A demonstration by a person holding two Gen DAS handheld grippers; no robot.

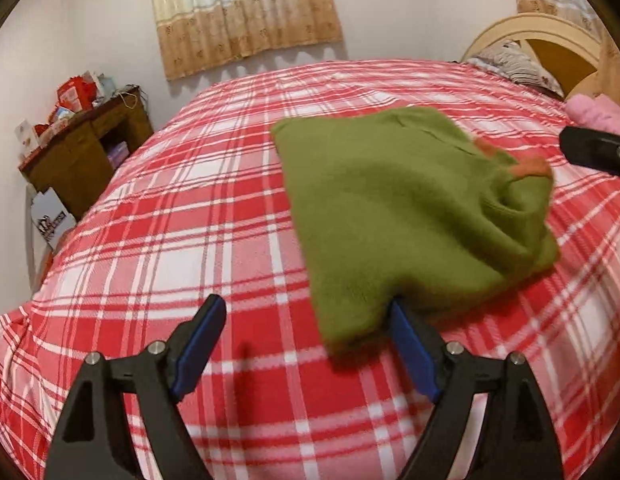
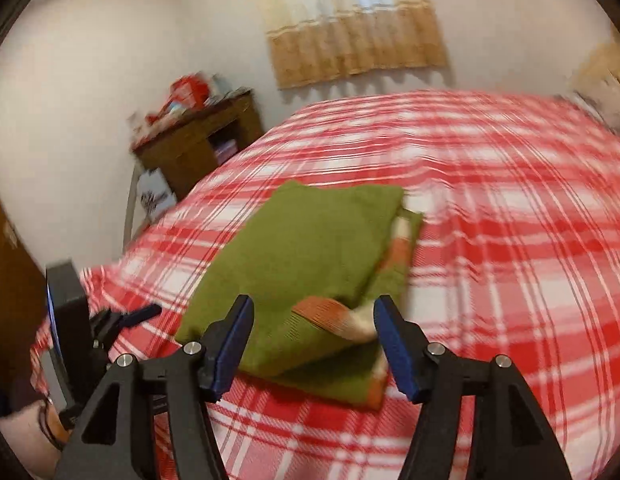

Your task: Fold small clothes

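Observation:
A small green knit garment (image 1: 405,216) with orange and cream trim lies folded on the red plaid bed cover (image 1: 182,240). My left gripper (image 1: 310,312) is open and empty, with its right finger at the garment's near edge. In the right wrist view the folded garment (image 2: 310,256) lies just ahead. My right gripper (image 2: 311,320) is open and empty, its fingers on either side of the garment's near corner. The left gripper also shows at the left of the right wrist view (image 2: 138,316). The right gripper's body (image 1: 597,152) shows at the right edge of the left wrist view.
A wooden side table (image 1: 82,152) with red boxes stands by the far left of the bed. A curtain (image 1: 246,12) hangs on the back wall. The headboard (image 1: 549,40), a pillow (image 1: 513,64) and a pink cloth (image 1: 597,114) are at the far right.

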